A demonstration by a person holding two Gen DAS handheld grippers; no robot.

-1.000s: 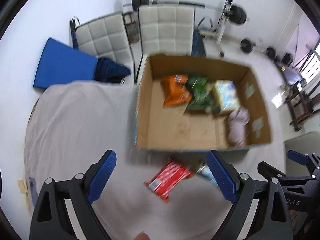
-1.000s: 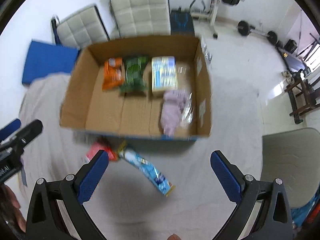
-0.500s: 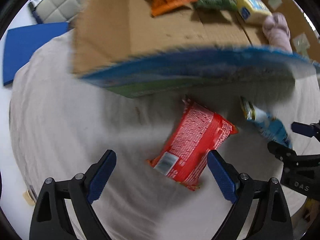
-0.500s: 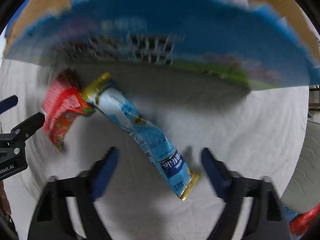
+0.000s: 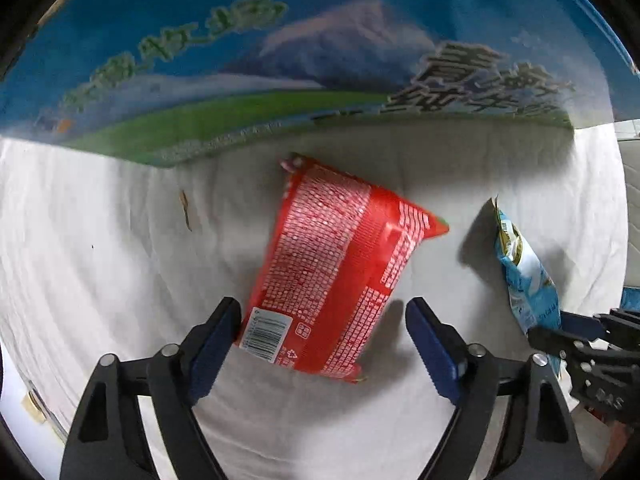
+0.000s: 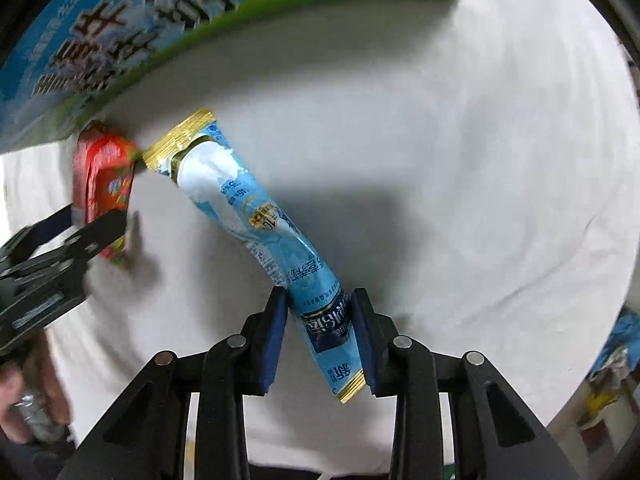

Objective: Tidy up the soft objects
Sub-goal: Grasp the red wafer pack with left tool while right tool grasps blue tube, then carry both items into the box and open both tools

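A red snack packet (image 5: pixel 336 268) lies on the white sheet just in front of the printed cardboard box (image 5: pixel 304 52). My left gripper (image 5: pixel 324 340) is open, its jaws on either side of the packet's near end. A long light-blue packet (image 6: pixel 264 236) lies to the right of the red one. My right gripper (image 6: pixel 322 332) has narrowed around the blue packet's near end, with the pads close against its sides. The red packet (image 6: pixel 104 184) and the left gripper show at the left of the right wrist view. The blue packet (image 5: pixel 524 276) shows at the right of the left wrist view.
The box's blue and green printed side (image 6: pixel 120 36) stands close behind both packets. The white sheet (image 6: pixel 460 184) covers the surface around them. A chair seat edge (image 5: pixel 632 208) lies off the right side.
Both grippers came down from above the box to the sheet in front of it. The left now straddles the red packet. The right jaws narrowed around the blue packet.
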